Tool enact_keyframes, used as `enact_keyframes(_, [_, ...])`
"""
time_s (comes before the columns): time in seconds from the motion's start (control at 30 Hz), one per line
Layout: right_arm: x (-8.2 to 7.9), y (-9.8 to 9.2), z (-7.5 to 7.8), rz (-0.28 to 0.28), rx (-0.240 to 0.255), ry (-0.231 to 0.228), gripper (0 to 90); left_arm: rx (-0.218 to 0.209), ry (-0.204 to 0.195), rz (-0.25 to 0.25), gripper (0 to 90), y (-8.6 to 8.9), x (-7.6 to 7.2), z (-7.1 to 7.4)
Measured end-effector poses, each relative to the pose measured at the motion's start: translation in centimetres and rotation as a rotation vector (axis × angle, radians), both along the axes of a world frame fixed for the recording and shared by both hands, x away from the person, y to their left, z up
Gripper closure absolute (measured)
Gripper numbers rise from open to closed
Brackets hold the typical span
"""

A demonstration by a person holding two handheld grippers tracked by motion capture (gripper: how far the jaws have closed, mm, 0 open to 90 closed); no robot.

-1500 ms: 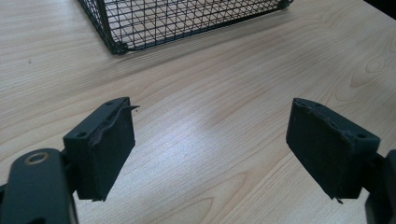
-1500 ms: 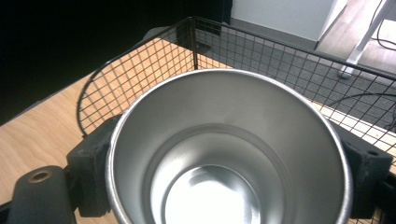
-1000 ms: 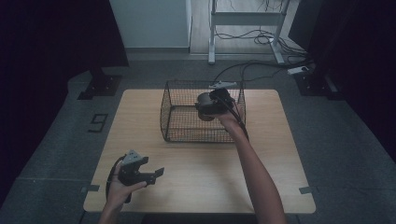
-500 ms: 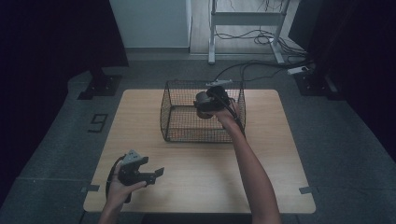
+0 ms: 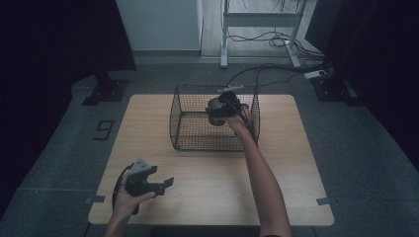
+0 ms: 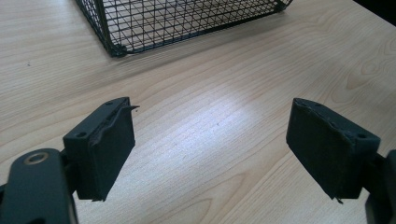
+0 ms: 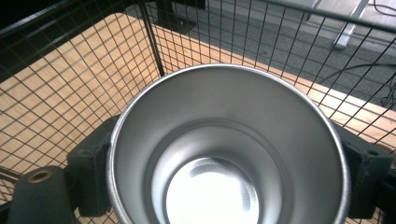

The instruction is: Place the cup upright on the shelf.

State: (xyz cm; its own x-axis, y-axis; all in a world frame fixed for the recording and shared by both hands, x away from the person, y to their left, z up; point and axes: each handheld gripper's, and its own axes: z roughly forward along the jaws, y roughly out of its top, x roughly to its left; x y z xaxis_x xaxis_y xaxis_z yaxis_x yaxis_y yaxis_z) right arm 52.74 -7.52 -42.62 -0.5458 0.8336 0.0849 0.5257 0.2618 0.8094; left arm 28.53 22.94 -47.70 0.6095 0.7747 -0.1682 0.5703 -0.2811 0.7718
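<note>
Dim high view with dark edges, bright glare inside metal cup (image 7: 219, 186), gripper views sharp

The high view looks forward and down from above the person's side onto the whole table (image 5: 207, 197), far enough off to take in the floor and desk legs beyond. The left gripper view sits low and close over the tabletop, facing along its jaws toward a near corner of the basket (image 6: 140, 23), which the high view also shows mid-table. The right gripper view is inside the basket, right over the open mouth of a cup (image 7: 224, 154), facing out through the mesh to the floor.
</note>
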Motion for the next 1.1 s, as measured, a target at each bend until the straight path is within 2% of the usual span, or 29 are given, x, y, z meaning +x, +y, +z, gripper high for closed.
enact_keyframes(0.57, [1.9, 0.3, -2.4, -0.019, -0.026, 0.057, 13.4, -0.001, 0.0, 0.003, 15.7, 0.1, 0.0, 0.0])
enact_keyframes(0.97, [2.8, 0.5, -3.3, -0.029, -0.047, 0.091, 13.4, -0.003, -0.001, 0.006, 15.6, 0.3, 0.0, 0.0])
enact_keyframes(1.1, [3.1, 0.7, -3.6, -0.03, -0.067, 0.103, 13.4, -0.003, -0.001, 0.007, 15.7, 0.3, 0.1, 0.0])
